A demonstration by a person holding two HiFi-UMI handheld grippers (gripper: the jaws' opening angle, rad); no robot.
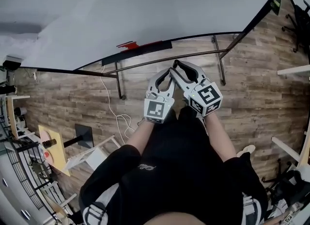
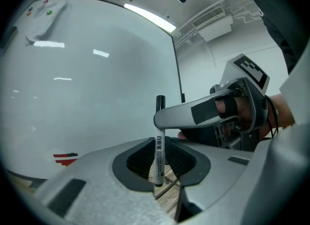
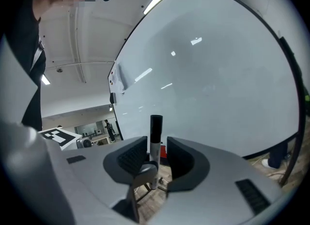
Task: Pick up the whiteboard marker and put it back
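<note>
Head view has the left gripper (image 1: 163, 78) and right gripper (image 1: 180, 69) tip to tip over a wood floor (image 1: 72, 98) by the whiteboard (image 1: 121, 16), left gripper view shows jaws clamped on the upright marker (image 2: 159, 146), right gripper view shows its jaws apart around it.

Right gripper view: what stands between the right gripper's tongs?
The whiteboard marker, upright, with a gap on either side; the right gripper is open. The left gripper clamps it, as the left gripper view shows.
</note>
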